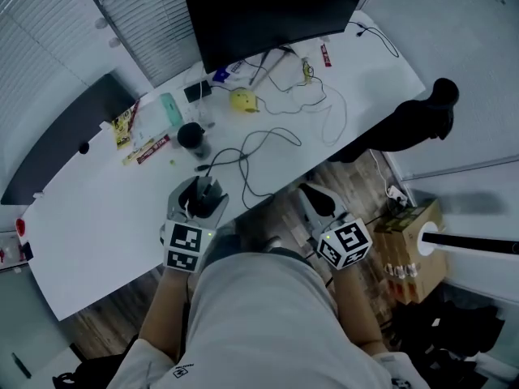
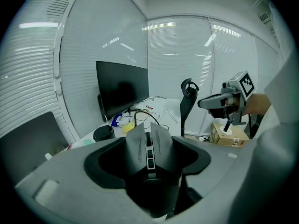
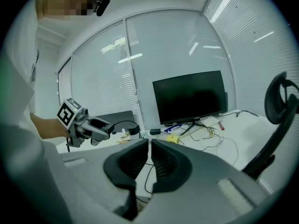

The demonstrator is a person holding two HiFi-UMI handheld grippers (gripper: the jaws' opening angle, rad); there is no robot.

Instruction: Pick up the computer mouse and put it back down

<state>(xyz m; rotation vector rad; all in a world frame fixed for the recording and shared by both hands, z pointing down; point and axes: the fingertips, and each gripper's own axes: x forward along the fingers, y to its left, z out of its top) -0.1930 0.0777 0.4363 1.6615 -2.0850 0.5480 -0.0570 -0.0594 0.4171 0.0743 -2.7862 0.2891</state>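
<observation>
The black computer mouse (image 1: 203,193) (image 2: 149,148) sits between the jaws of my left gripper (image 1: 201,203) (image 2: 149,146), which is shut on its sides and holds it lifted over the near edge of the white desk (image 1: 97,217). Its cable (image 1: 243,156) trails back onto the desk. My right gripper (image 1: 318,198) (image 3: 149,146) hangs off the desk's edge, above the wooden floor, with its jaws shut and nothing between them. Each gripper shows in the other's view: the right gripper (image 2: 219,101) and the left gripper (image 3: 91,127).
A black monitor (image 1: 276,14) stands at the desk's back. Before it lie a yellow object (image 1: 242,100), a black round cup (image 1: 191,134), a teal item (image 1: 171,108) and loose cables (image 1: 324,108). A black office chair (image 1: 422,120) and a cardboard box (image 1: 413,241) stand to the right.
</observation>
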